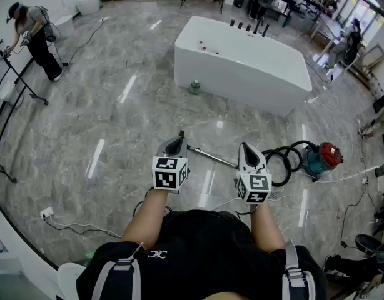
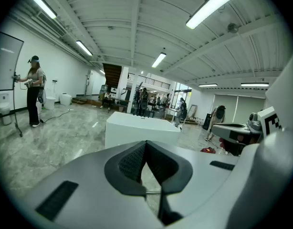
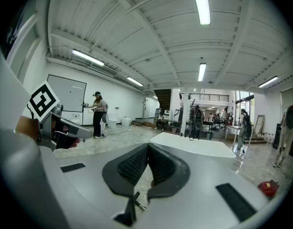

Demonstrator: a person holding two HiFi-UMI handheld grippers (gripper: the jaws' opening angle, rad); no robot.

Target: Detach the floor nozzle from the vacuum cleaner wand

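Observation:
The vacuum's metal wand (image 1: 212,156) lies on the marble floor between my two grippers. It runs right to the coiled black hose (image 1: 286,161) and the red and teal canister (image 1: 321,157). Its left end, where the floor nozzle would be, is hidden under my left gripper (image 1: 179,137). That gripper is shut and holds nothing; in the left gripper view the left gripper (image 2: 145,145) shows its pads meeting, with a sliver of the wand (image 2: 153,192) below them. My right gripper (image 1: 245,146) hangs over the wand's right part, shut and empty, as the right gripper (image 3: 148,148) shows in its own view.
A white bathtub (image 1: 242,64) stands ahead, with a small jar (image 1: 194,87) at its foot. A person (image 1: 30,36) works at the far left beside a black stand (image 1: 17,74). A cable and power strip (image 1: 47,214) lie at the near left, more cables at the right.

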